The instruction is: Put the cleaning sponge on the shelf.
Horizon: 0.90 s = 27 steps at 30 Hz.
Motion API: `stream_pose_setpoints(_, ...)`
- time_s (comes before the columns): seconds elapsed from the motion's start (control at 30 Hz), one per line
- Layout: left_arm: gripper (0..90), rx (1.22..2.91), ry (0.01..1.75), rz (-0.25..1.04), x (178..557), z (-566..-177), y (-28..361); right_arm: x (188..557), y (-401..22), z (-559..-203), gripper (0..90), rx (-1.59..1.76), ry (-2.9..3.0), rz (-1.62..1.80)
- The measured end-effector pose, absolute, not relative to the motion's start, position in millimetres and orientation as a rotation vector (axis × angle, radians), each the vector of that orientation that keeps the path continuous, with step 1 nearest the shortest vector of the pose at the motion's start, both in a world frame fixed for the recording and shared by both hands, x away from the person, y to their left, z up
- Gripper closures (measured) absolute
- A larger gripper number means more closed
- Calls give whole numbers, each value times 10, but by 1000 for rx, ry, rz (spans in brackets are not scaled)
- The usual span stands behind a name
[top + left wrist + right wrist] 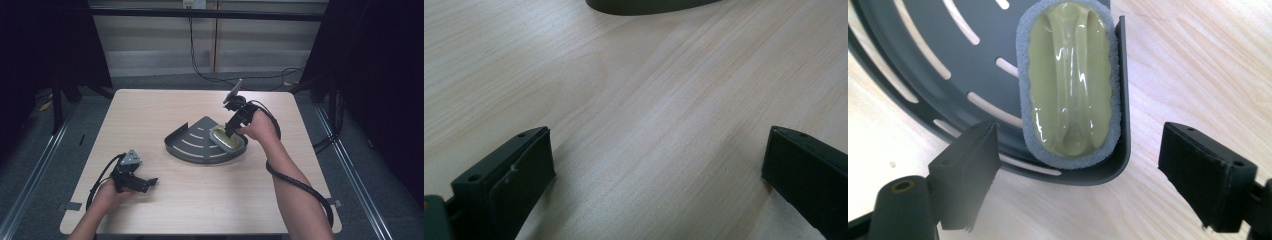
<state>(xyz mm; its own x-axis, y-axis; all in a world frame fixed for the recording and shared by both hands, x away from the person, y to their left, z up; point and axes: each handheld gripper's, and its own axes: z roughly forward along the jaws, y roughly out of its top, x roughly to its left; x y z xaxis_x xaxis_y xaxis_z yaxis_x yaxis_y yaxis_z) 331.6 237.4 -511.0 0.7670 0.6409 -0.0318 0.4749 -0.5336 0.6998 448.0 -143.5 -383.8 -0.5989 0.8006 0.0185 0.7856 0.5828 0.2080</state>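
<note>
High view, layout: a pale wooden table carries a dark grey quarter-round corner tray near its middle, slotted floor, low raised wall.
Tray contents: one oval scrubber with an olive-green glossy grip and a grey foam rim, lying flat in the tray's right corner, touching the straight wall.
Right gripper: poised over the scrubber, jaws wide apart and clamped on nothing; in the right gripper view they straddle the scrubber and the tray's corner.
Left gripper: low over bare table near the front left, well apart from the tray; jaws spread wide, nothing between them.
Left gripper view: wood grain, and the tray's curved edge at the top.
Handling, judged: the scrubber looks light; its foam should squash, while the shiny ridged grip looks firmer and perhaps slippery.
Where to hold, judged: across the raised central ridge, or across the narrow width of the pad.
Risk, judged: the tray wall crowds one jaw's path, and the light tray may slide if nudged.
</note>
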Motion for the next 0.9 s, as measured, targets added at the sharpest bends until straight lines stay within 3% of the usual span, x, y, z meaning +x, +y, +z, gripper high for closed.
stream_pose_setpoints(0.9,0,2241,822,322,3321,-5105,2381,4198,-1709,-3743,162,1346,2735,332)
